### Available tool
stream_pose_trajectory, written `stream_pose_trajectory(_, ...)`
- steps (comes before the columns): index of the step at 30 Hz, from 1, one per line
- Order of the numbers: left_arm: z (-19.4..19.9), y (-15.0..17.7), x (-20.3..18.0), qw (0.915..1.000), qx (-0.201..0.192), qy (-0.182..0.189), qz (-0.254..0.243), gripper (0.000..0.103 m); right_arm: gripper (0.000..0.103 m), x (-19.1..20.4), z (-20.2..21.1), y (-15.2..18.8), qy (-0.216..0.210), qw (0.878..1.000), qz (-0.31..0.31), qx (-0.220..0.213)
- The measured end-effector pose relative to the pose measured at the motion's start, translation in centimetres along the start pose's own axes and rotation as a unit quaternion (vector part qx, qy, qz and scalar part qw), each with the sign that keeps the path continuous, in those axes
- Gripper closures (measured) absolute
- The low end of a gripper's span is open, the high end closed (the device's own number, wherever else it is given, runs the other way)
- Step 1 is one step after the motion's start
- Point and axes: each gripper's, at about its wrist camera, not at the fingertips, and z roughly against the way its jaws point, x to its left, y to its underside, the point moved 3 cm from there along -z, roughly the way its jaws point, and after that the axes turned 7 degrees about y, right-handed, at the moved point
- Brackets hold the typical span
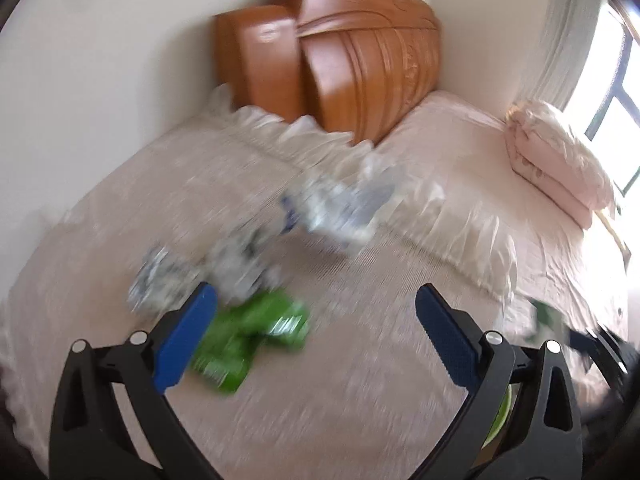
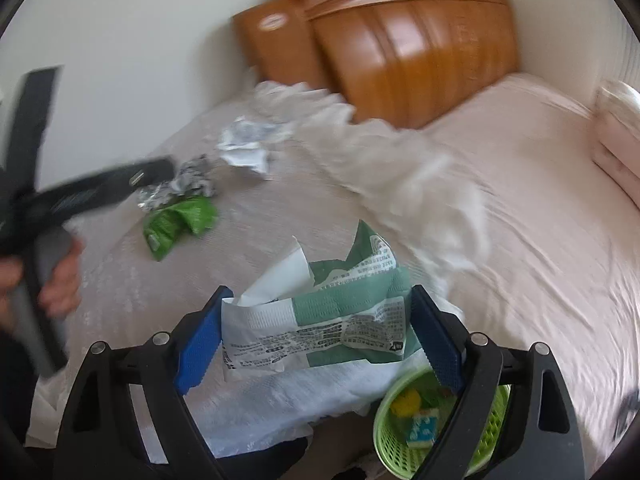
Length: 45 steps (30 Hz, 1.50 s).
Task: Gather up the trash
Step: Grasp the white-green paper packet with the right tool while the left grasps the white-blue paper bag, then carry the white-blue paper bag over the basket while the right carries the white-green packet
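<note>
Between the blue pads of the right gripper (image 2: pixel 318 334): a crumpled green-and-white printed plastic wrapper (image 2: pixel 320 320), pinched at both edges, held above the pink bedspread (image 2: pixel 520 200) near the green mesh plastic basket (image 2: pixel 390 436). Left gripper (image 1: pixel 316 336) spread wide, empty, over a crumpled bright-green packet (image 1: pixel 248 340); silver foil scraps (image 1: pixel 160 280) just beyond.

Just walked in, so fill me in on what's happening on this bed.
A person is clearing litter off the pink bedspread with handheld tongs. The right tongs grip a crumpled green-and-white printed wrapper above a lime-green plastic basket. The left tongs are open, near a bright green wrapper and crumpled silvery foil.
</note>
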Motion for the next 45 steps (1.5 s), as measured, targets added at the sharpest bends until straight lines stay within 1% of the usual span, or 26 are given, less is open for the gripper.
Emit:
stream_pose_trajectory(2,-2.7,-1.9,-0.8,0.9999,0.011,-0.002,-0.004,0.008,0.015,-1.7,1.1,0.9,0.010,1.000,-0.025,-0.003)
stream_pose_trajectory(4,-5.2,-3.1,-0.9,0.9996,0.026,-0.012,0.001,0.008,0.015,-3.0,1.5,1.4,0.018,0.999,-0.043,-0.004)
stream_pose_trajectory(8,-9.9,-4.5,-0.3,0.9972,0.063,-0.031,0.024,0.008,0.015,-4.6,2.1,2.7,0.031,0.997,-0.068,0.000)
stream_pose_trajectory(10,-11.0,-4.7,-0.2,0.9964,0.073,-0.032,0.030,0.008,0.015,-4.9,2.1,3.0,0.036,0.997,-0.072,0.002)
stream_pose_trajectory(12,-11.3,-4.9,-0.3,0.9970,0.065,-0.028,0.032,0.008,0.015,-5.1,2.0,3.3,0.039,0.996,-0.076,0.004)
stream_pose_trajectory(14,-11.3,-5.0,-0.5,0.9977,0.057,-0.022,0.028,0.014,0.015,-5.4,2.0,3.4,0.038,0.996,-0.080,0.006)
stream_pose_trajectory(16,-11.5,-5.1,-1.0,0.9980,0.057,-0.015,0.021,0.025,0.015,-5.6,2.1,3.5,0.038,0.996,-0.080,0.006)
stream_pose_trajectory(18,-11.5,-5.2,-1.3,0.9983,0.052,-0.018,0.018,0.027,0.015,-5.6,2.0,3.4,0.038,0.996,-0.078,0.006)
stream_pose_trajectory(20,-11.5,-5.1,-1.3,0.9985,0.050,-0.014,0.018,0.033,0.015,-5.4,2.0,3.2,0.038,0.996,-0.074,0.005)
stream_pose_trajectory(22,-11.4,-5.1,-1.0,0.9985,0.048,-0.005,0.024,0.042,0.015,-5.3,2.1,3.2,0.037,0.997,-0.072,0.003)
stream_pose_trajectory(28,-9.4,-4.3,-0.8,0.9989,0.036,0.012,0.027,0.056,0.015,-4.6,2.6,3.6,0.032,0.997,-0.066,0.001)
stream_pose_trajectory(32,-6.9,-3.6,-1.2,0.9995,0.018,0.018,0.018,0.057,0.015,-3.9,3.2,3.7,0.025,0.998,-0.058,-0.003)
stream_pose_trajectory(35,-3.9,-2.9,-1.4,0.9996,0.004,0.022,0.020,0.057,0.015,-3.3,4.1,3.6,0.021,0.998,-0.049,-0.014)
stream_pose_trajectory(40,2.3,0.2,-2.6,0.9995,-0.009,0.025,0.019,0.057,0.015,-3.1,5.8,3.8,0.018,0.999,-0.039,-0.031)
stream_pose_trajectory(43,5.3,3.0,-3.6,0.9992,-0.001,0.031,0.025,0.058,0.015,-3.5,6.9,4.4,0.021,0.998,-0.036,-0.038)
stream_pose_trajectory(45,6.9,4.9,-4.5,0.9989,0.006,0.038,0.026,0.062,0.015,-3.7,7.5,4.9,0.021,0.998,-0.034,-0.041)
